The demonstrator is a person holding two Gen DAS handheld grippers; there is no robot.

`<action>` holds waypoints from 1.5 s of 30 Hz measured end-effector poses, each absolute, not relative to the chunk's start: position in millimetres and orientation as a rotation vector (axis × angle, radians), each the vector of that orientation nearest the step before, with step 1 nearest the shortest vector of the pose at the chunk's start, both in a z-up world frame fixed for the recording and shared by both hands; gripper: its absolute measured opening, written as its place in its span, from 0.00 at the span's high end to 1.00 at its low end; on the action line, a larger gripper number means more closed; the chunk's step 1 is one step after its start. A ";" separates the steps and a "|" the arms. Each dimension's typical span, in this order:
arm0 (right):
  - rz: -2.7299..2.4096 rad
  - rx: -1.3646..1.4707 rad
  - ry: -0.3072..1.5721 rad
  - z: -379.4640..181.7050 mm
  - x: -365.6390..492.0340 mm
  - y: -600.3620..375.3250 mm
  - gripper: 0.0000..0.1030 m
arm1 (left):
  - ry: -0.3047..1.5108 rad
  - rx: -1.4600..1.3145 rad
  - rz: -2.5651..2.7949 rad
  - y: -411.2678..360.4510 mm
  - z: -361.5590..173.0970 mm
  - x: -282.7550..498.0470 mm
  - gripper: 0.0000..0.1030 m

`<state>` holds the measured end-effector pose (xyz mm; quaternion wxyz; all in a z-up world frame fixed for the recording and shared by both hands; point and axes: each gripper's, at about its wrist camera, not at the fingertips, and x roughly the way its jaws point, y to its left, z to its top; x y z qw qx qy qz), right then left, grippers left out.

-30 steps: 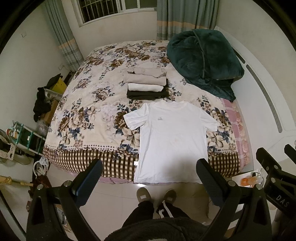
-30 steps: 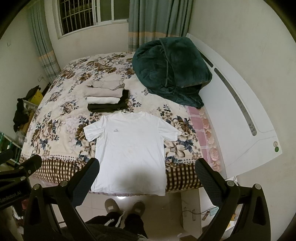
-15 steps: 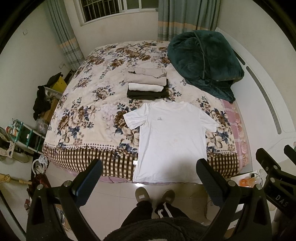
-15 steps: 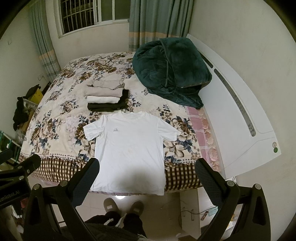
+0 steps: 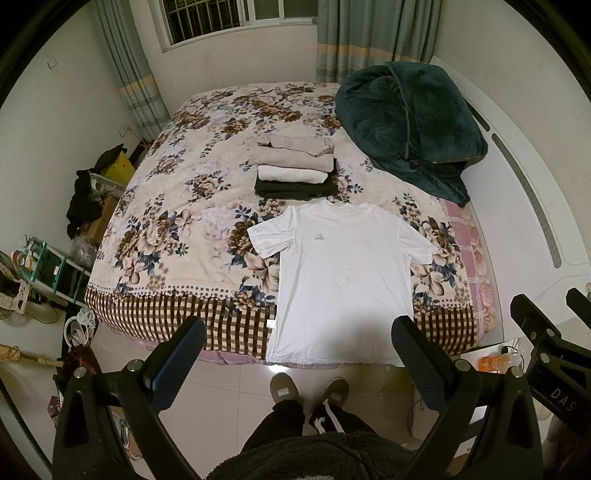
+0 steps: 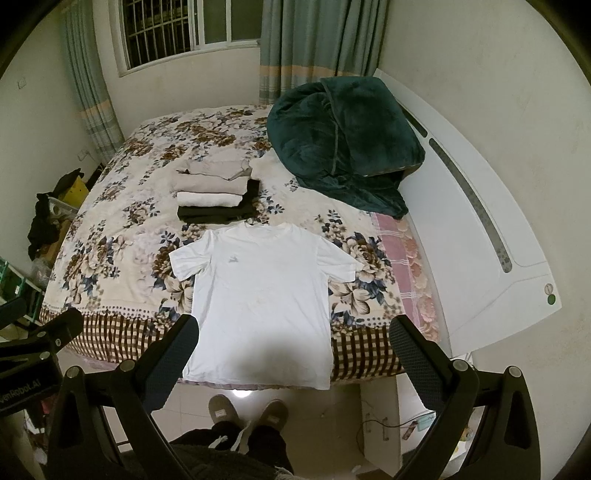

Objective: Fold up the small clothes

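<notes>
A white T-shirt (image 5: pixel 345 280) is spread flat, front up, at the near edge of the bed (image 5: pixel 177 236), its hem hung over the checked border towards the floor (image 5: pixel 229 391). Bare floral cover is left to the shirt's left; to its right only a narrow strip is left before the pink sheet and the white headboard (image 5: pixel 524 206). Just beyond the collar a stack (image 5: pixel 295 170) of folded clothes is seen: beige on top, then white, then black at the bottom. A dark green plush quilt (image 5: pixel 406 122) is bunched at the far right against the headboard.

The left tool (image 5: pixel 295 354) is held above the floor with its jaws spread wide and nothing between them. The right tool (image 6: pixel 293 350) is likewise held wide apart and empty, over the shirt's hem. Neither is touching cloth. Two slippers (image 6: pixel 247 410) are seen on glossy pale tiles below the hem.

Cream walls, a barred window (image 5: pixel 236 18) and striped grey-green curtains are seen beyond. Clutter is piled along the left wall.
</notes>
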<state>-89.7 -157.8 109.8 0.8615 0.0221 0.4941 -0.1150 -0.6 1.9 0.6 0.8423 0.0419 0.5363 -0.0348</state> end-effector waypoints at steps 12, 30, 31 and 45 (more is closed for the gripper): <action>-0.241 0.046 1.035 112.1 -91.8 -155.4 0.00 | 1.132 0.086 -0.074 3.7 4.5 -9.9 0.00; -0.243 0.046 1.036 118.3 -90.0 -141.4 0.00 | 1.131 0.083 -0.079 4.4 4.6 -11.0 0.00; -0.244 0.045 1.037 117.4 -89.8 -141.0 0.00 | 1.131 0.084 -0.081 6.1 7.0 -13.3 0.00; -0.366 0.249 1.091 45.3 -38.6 -173.3 0.00 | 1.109 0.108 -0.127 7.6 -53.3 68.9 0.00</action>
